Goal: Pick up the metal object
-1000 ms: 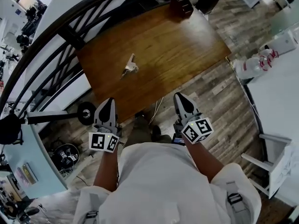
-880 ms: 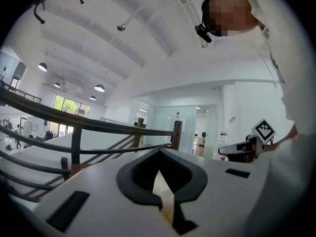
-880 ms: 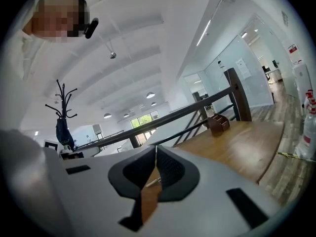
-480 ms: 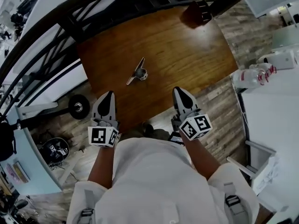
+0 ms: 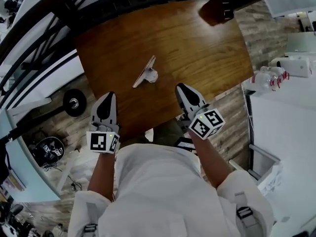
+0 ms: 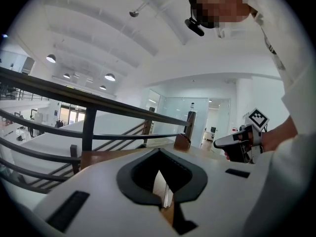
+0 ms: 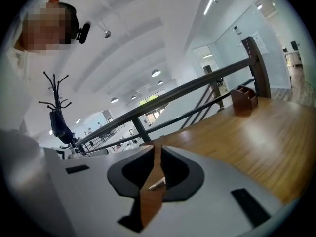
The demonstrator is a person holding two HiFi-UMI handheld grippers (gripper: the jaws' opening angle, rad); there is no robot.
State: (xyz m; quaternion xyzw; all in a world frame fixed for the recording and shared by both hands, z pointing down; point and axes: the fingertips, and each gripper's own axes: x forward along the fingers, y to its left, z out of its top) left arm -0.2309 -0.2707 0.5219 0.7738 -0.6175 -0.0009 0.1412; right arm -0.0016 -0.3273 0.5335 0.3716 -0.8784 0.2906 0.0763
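The metal object point(image 5: 144, 73) was left untouched toward the bench's point(image 5: 197, 43) left edge, the left gripper point(image 5: 109, 98) was held closed and empty, and the right gripper's point(image 5: 181, 89) empty jaws were being opened.

Legible text, brands, numbers: none. Left cube point(image 5: 102, 142) and right cube point(image 5: 207, 124): square black-and-white coded markers, patterns only, no characters. Bottles point(image 5: 266, 77) beyond the counter's point(image 5: 197, 43) right edge: red labels, unreadable.

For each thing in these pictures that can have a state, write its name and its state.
Flat silver metal object: lying on the brown wooden table, untouched.
Left gripper: jaws together, empty.
Right gripper: jaws barely apart, opening, empty.
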